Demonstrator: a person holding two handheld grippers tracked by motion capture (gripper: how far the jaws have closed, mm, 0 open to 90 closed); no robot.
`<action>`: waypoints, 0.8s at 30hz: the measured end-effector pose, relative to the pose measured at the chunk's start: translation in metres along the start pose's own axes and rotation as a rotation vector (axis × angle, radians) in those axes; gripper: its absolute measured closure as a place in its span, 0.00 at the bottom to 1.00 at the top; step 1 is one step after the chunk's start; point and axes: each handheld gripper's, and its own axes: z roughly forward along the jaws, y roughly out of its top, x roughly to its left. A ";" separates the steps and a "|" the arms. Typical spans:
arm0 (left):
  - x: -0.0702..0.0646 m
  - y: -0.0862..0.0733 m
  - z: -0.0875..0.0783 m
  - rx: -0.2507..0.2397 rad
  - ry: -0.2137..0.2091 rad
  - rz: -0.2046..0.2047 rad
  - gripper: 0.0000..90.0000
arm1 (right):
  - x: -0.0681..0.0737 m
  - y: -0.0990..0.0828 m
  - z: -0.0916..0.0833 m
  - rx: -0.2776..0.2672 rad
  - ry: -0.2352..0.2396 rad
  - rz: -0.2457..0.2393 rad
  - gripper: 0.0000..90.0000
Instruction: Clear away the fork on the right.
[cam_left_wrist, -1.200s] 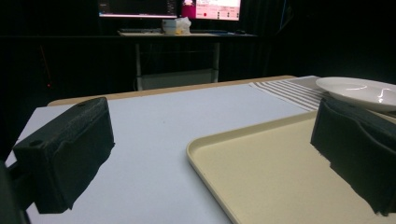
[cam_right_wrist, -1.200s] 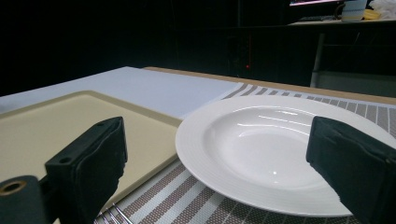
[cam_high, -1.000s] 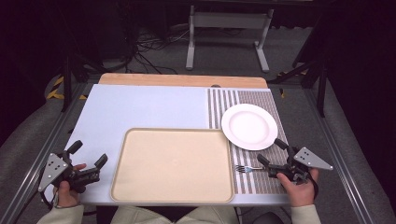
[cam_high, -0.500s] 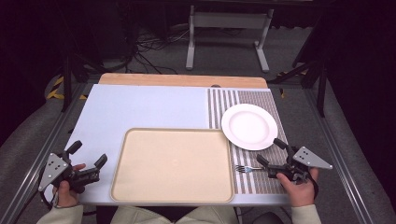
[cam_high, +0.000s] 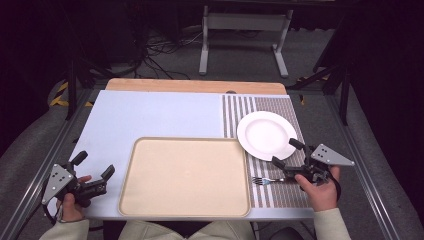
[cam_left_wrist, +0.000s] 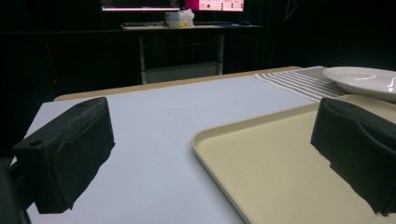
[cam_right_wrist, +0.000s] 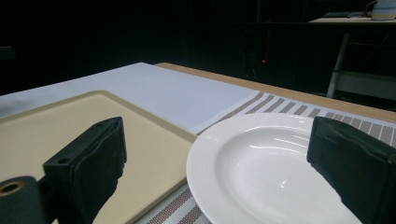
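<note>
High view showed our right claw (cam_high: 288, 155) open and empty near the counter's right front corner, with the white plate (cam_high: 266, 134) just beyond its jaws on the striped mat (cam_high: 280, 192). We judged the plate lay straight ahead of that claw, its near rim between the spread jaws. Our left claw (cam_high: 95, 166) waited open, empty, well apart beside the tray (cam_high: 185, 177), so the right hand was nearer.

A dim room: grey floor (cam_high: 165, 70), tangled cables (cam_high: 150, 52) and a metal stand (cam_high: 245, 30) beyond the desk (cam_high: 195, 85).
</note>
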 end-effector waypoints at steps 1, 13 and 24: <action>0.000 0.000 0.000 0.002 0.000 0.000 0.00 | 0.000 0.002 0.000 0.005 0.000 -0.006 0.06; 0.000 0.000 0.000 0.004 0.002 0.003 0.00 | -0.007 0.028 0.003 0.156 0.041 -0.093 0.06; 0.000 0.000 0.000 0.003 0.001 0.003 0.00 | -0.005 0.041 0.010 0.328 0.091 -0.192 0.07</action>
